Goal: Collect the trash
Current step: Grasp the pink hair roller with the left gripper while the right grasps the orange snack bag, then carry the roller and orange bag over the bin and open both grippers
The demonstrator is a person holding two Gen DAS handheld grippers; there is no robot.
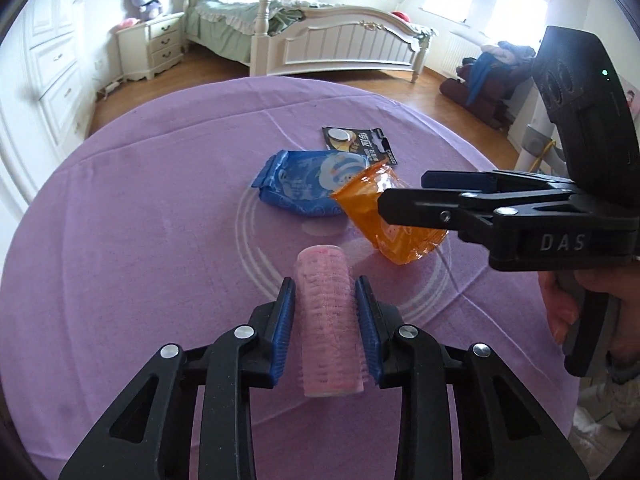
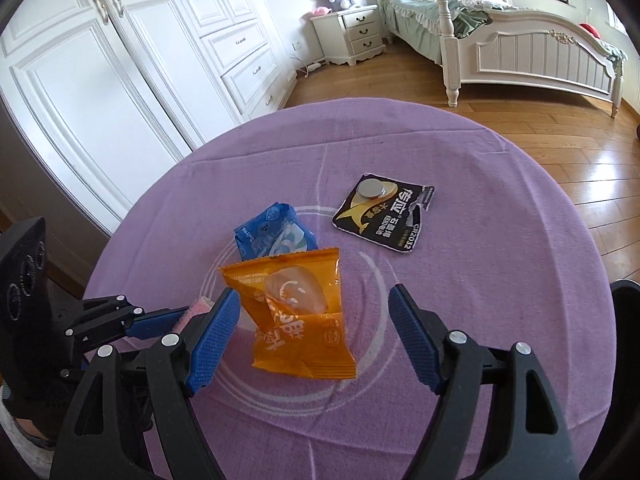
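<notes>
Where pads flank it, pink roller (image 1: 329, 320).

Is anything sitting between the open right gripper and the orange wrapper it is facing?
Nothing visible does. The right gripper is open, and the orange wrapper already lies between its fingers on the purple tablecloth. The blue wrapper lies behind it, and the battery card farther back.

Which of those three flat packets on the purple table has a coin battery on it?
The black packet, farthest from both grippers. A round silver cell shows on its card. The blue packet and the orange packet are soft, crinkly wrappers.
</notes>
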